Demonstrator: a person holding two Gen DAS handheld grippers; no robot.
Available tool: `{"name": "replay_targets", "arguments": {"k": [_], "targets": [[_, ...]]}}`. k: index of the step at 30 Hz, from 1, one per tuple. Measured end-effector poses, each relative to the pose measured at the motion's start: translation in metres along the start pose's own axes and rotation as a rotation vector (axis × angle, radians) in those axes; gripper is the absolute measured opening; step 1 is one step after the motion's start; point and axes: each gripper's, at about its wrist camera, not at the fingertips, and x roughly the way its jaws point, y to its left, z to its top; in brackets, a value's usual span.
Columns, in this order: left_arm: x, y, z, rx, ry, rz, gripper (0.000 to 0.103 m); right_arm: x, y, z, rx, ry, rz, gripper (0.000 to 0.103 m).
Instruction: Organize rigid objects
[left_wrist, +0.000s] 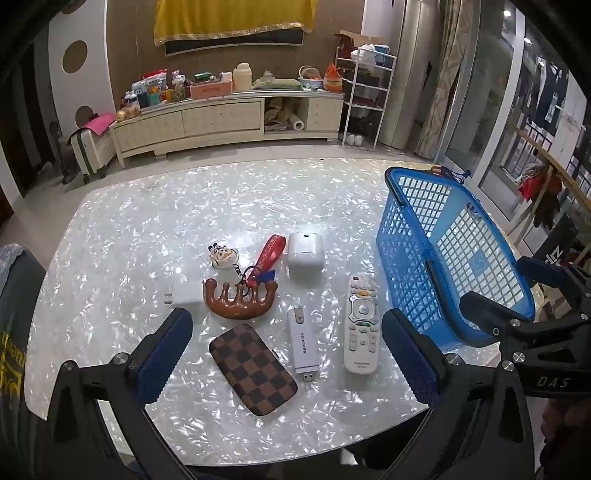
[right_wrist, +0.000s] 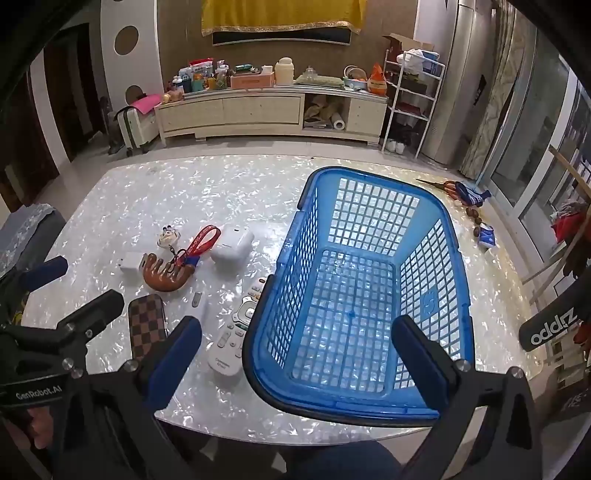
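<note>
We hold the left hand-held gripper (left_wrist: 286, 352) tilted down over the near edge of the bench (left_wrist: 122, 236), its two blue-padded jaws spread wide with nothing between the pads. Directly beneath the gap lie a brown checkered case (left_wrist: 253, 369) and a white USB stick (left_wrist: 303, 341), side by side and apart. Just right of the stick a white remote (left_wrist: 360, 325) lies lengthwise, close to the basket's wall. Farther out we see a brown wooden comb (left_wrist: 240, 301) with a white charger plug (left_wrist: 183, 293) touching its left end. A cartoon keychain figure (left_wrist: 223, 256) and a red strap (left_wrist: 267, 254) sit behind the comb, the strap's ring resting against it. A white earbud case (left_wrist: 304, 251) stands just right of the strap.

Our right hand-held gripper (right_wrist: 297, 349) also points down, jaws spread wide and holding nothing, hanging above the near rim of the blue basket (right_wrist: 458, 258). The basket sits on the right half of the bench; through its open mesh we see only the bench surface. In this view the remote (right_wrist: 229, 347) lies just beside the basket's left wall, partly hidden by it. Beyond the basket, near the far right corner, lie scissors (right_wrist: 441, 184) and a few small items too small to tell.

Across the room a long cream cabinet (right_wrist: 258, 110) stands against the wall, crowded with clutter.
</note>
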Motion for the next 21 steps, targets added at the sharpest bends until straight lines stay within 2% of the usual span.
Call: {"name": "replay_targets", "arguments": {"k": [21], "targets": [[-0.002,-0.0014,0.0006,0.001,0.005,-0.006,0.102,-0.0036,-0.0011,-0.0029,0.005,-0.008,-0.012,0.103]]}}
